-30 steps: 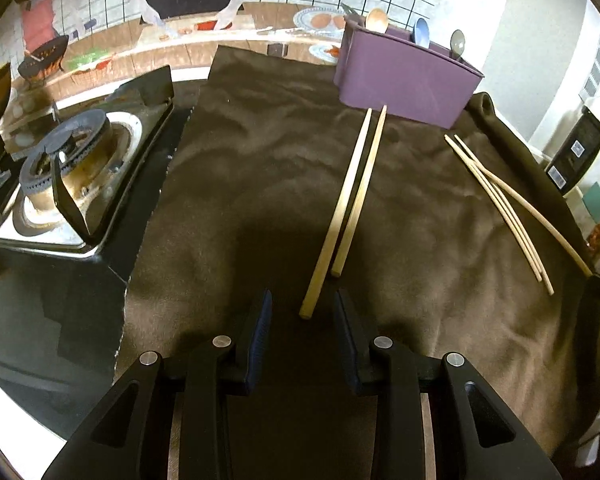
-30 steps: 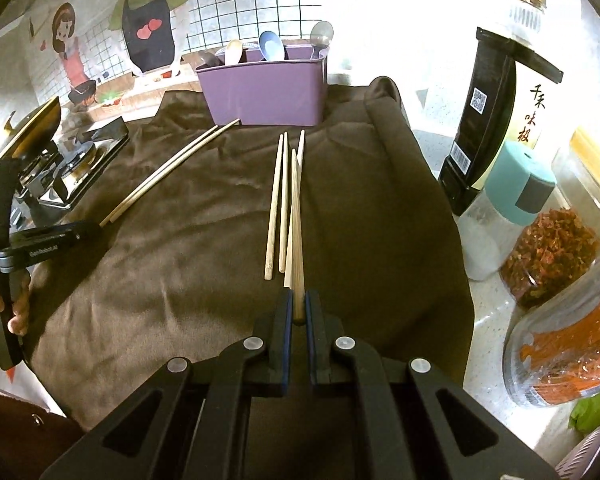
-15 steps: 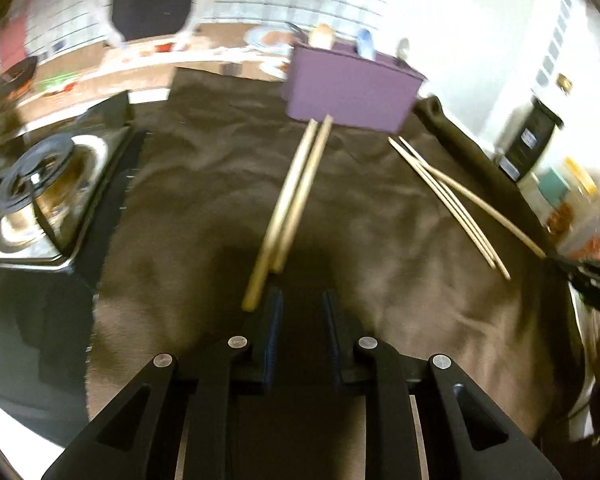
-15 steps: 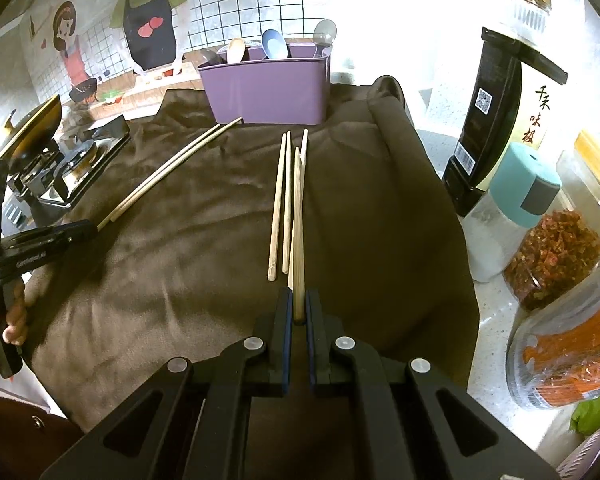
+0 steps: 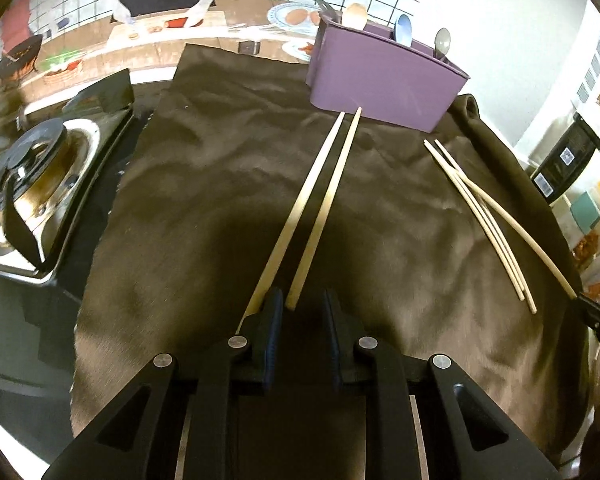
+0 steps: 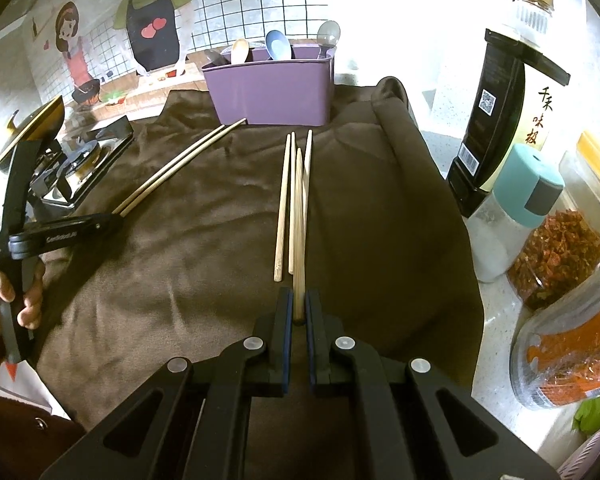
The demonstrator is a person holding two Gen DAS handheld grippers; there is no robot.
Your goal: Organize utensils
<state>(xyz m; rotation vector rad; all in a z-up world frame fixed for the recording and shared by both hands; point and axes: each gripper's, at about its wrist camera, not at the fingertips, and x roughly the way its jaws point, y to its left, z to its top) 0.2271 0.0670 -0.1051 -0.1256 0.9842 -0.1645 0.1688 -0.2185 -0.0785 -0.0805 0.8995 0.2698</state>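
Two wooden chopsticks (image 5: 320, 196) lie side by side on a brown cloth (image 5: 204, 184), pointing at a purple utensil holder (image 5: 380, 76) with spoons in it. My left gripper (image 5: 300, 312) is open at their near ends; one end lies between the jaws, the other under the left finger. My right gripper (image 6: 297, 308) is shut on one chopstick (image 6: 299, 216), held over three more chopsticks (image 6: 283, 204) on the cloth. The holder (image 6: 272, 92) stands at the cloth's far end. The left gripper (image 6: 116, 220) shows at the left pair's (image 6: 180, 166) ends.
A gas stove (image 5: 24, 184) sits left of the cloth. A dark sauce bottle (image 6: 500, 128), a teal-capped shaker (image 6: 512, 212) and jars of dried food (image 6: 556, 256) stand to the right of the cloth. A tiled wall with cartoon stickers is behind.
My left gripper has moved forward onto the near ends of the two chopsticks. My right gripper has stayed shut on its chopstick, nearly still.
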